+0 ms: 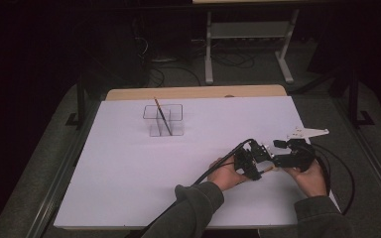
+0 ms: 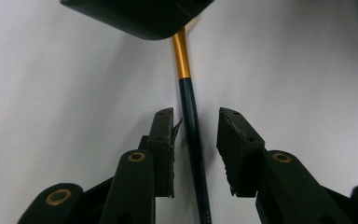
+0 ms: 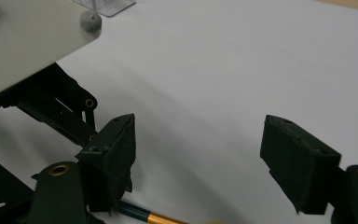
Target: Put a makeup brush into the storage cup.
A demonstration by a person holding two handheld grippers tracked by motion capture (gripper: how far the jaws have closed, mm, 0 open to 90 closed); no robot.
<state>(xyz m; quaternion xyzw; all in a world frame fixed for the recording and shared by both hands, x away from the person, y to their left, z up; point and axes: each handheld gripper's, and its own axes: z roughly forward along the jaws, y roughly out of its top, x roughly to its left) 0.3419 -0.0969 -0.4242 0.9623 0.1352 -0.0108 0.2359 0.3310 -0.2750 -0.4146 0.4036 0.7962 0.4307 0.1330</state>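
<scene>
Your left gripper (image 2: pixel 196 135) straddles the dark blue, gold-banded paintbrush handle (image 2: pixel 192 126) on the white table (image 2: pixel 51 93), jaws partly open, pads apart from it. Centre before closing. Your right gripper (image 3: pixel 198 154) stands wide, empty.

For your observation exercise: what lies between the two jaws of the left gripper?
In the left gripper view, the dark blue handle of a paintbrush runs up between the left gripper's jaws, its gold ferrule beyond them. The pads stand just clear of it, over the white table.
</scene>
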